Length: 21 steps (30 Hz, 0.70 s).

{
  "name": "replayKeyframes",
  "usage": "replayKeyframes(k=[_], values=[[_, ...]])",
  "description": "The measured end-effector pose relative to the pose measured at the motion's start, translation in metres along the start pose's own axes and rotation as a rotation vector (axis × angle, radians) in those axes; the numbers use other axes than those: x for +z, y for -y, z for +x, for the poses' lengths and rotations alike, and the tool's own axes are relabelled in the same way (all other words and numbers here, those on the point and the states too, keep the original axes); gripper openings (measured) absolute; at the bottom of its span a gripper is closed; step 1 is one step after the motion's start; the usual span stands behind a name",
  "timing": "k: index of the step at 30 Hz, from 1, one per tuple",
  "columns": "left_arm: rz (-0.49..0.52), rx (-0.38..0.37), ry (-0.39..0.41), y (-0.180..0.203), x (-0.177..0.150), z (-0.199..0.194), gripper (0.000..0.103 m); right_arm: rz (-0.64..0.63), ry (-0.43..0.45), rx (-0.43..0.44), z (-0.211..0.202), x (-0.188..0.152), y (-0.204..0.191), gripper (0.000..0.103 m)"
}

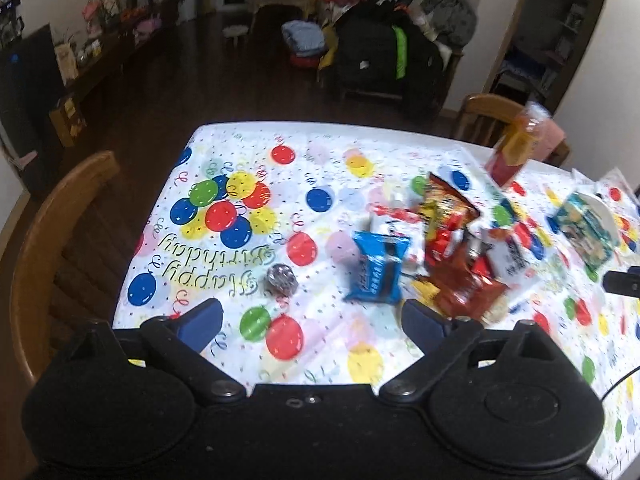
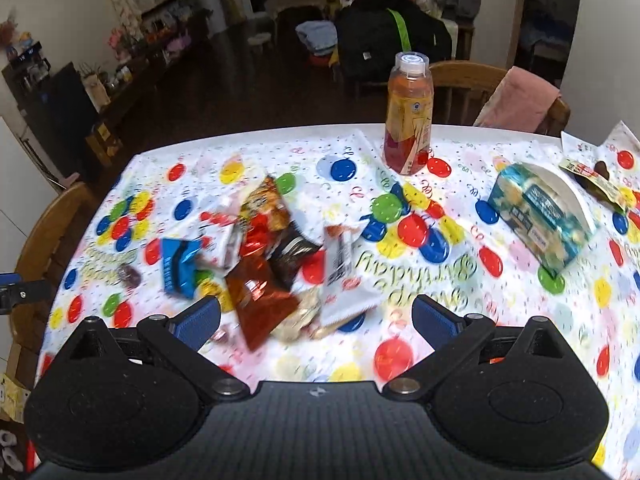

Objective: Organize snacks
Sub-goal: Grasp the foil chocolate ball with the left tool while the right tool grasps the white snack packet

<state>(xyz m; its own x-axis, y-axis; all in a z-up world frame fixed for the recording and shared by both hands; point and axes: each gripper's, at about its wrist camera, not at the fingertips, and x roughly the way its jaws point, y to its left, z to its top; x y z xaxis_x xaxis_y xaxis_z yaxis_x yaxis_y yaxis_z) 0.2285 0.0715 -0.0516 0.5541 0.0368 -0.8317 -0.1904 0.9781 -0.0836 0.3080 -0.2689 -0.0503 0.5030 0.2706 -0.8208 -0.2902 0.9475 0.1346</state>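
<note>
A pile of snack packets [image 2: 272, 264] lies mid-tabletop [image 2: 520, 320], just ahead of the right gripper [image 2: 316, 316] and left gripper [image 1: 312, 316], both wide apart, holding nothing.

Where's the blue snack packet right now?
The blue snack packet lies flat on the tablecloth at the left edge of the snack pile, ahead of the left gripper, with a small foil-wrapped sweet further left.
</note>
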Motion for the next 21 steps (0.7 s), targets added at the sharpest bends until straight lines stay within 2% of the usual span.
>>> replayKeyframes(k=[6,13,21], values=[[-0.026,0.016,-0.093,-0.01,0.024,0.055,0.091,0.01,-0.067,-0.02,0.051,0.033,0.026,0.101],[-0.085,0.028,-0.207,-0.023,0.032,0.111,0.086,0.019,-0.164,-0.026,0.112,0.037,0.038,0.09],[-0.138,0.043,-0.275,-0.029,0.033,0.154,0.074,0.036,-0.221,0.011,0.15,0.042,0.04,0.063]])
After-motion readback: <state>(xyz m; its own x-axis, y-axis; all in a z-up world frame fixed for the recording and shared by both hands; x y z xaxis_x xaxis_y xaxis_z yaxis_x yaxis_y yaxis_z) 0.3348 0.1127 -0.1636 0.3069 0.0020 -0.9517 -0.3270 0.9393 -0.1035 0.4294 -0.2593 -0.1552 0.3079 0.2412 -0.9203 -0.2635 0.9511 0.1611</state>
